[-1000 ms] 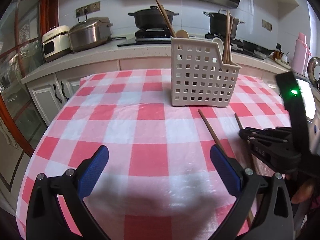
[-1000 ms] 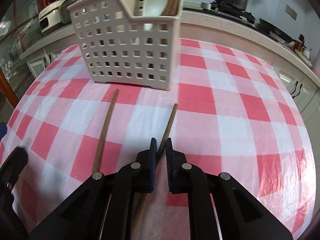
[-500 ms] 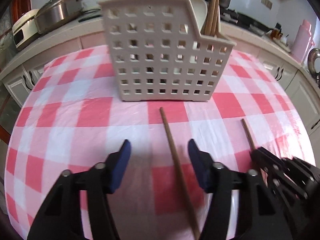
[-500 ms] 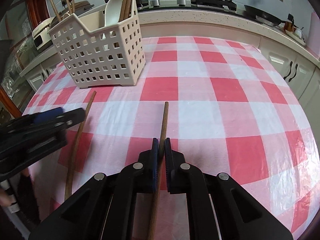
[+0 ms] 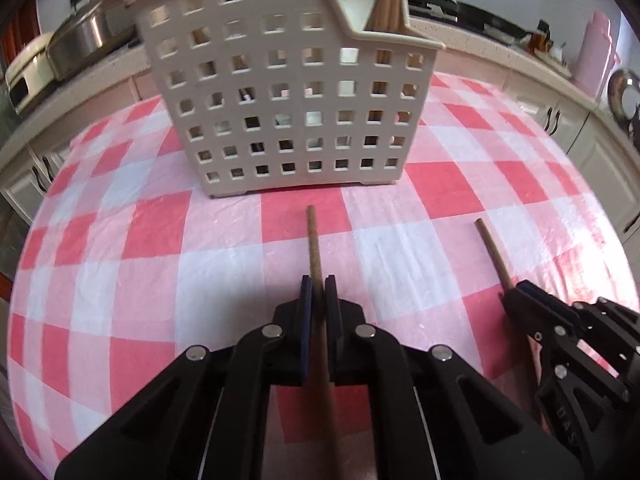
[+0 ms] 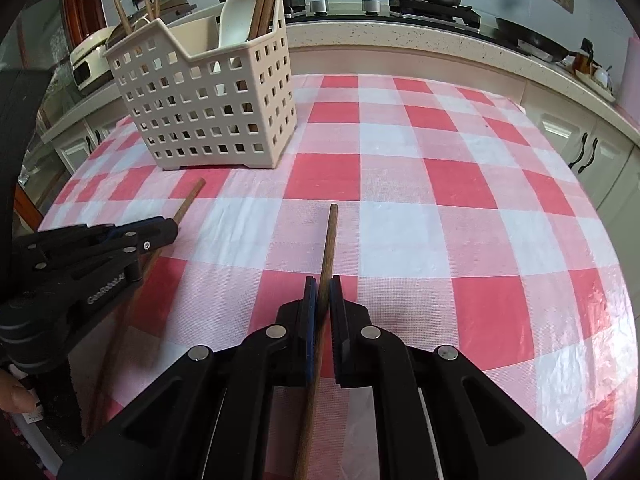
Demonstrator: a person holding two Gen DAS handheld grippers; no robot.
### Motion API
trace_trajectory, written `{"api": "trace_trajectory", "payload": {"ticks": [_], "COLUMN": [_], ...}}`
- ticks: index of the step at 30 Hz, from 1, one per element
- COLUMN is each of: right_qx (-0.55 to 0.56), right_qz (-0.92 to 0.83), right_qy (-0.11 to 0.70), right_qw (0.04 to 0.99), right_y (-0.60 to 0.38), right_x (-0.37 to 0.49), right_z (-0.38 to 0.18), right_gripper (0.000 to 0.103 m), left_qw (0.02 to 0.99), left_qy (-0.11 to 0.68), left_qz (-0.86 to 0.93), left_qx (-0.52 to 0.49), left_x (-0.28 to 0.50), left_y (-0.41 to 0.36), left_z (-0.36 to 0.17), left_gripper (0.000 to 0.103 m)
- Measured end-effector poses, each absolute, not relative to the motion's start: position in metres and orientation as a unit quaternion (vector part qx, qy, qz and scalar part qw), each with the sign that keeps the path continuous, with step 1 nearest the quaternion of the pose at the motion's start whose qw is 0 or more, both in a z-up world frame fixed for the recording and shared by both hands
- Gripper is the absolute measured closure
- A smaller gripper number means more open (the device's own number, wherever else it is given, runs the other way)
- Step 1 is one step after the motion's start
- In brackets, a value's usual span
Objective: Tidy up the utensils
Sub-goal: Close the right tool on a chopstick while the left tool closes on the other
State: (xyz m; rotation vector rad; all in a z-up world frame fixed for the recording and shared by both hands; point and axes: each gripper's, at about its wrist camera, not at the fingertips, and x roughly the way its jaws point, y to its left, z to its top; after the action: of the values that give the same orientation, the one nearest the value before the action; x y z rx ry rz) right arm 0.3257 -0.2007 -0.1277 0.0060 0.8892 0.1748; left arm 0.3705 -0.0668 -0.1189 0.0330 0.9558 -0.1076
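Both tongs are clenched on chopsticks lying on the red-and-white checked tablecloth [image 6: 420,184]. The left gripper [image 5: 318,286] has just been closing and now pinches the left chopstick [image 5: 313,240] between its blue pads, the stick's free end pointing toward twelve o'clock at the cream utensil basket [image 5: 280,92] close ahead. The right gripper [image 6: 323,286] grips the right chopstick [image 6: 330,236] likewise; from there the basket [image 6: 208,112] stands at about ten o'clock, holding a white spoon [image 6: 236,16] and more chopsticks upright. A stove and pots sit on the counter behind
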Motion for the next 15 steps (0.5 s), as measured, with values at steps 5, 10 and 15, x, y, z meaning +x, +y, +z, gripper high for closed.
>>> {"api": "trace_trajectory", "payload": {"ticks": [5, 10, 15], "right_qx": [0.024, 0.028, 0.036], "right_qz": [0.094, 0.109, 0.12], "right_qy": [0.402, 0.362, 0.335], "right_qw": [0.911, 0.925, 0.934], "right_y": [-0.201, -0.193, -0.186], "right_x": [0.317, 0.302, 0.289], "right_z": [-0.114, -0.093, -0.075], "right_gripper": [0.096, 0.096, 0.096], "left_qw": [0.898, 0.923, 0.936], "left_qy": [0.435, 0.38, 0.342], "left_qz": [-0.056, -0.067, -0.07], "left_qx": [-0.006, -0.018, -0.036], "left_x": [0.355, 0.324, 0.299], "left_y": [-0.051, -0.034, -0.018], "left_z": [-0.107, -0.083, -0.063], "left_gripper": [0.097, 0.097, 0.097]}}
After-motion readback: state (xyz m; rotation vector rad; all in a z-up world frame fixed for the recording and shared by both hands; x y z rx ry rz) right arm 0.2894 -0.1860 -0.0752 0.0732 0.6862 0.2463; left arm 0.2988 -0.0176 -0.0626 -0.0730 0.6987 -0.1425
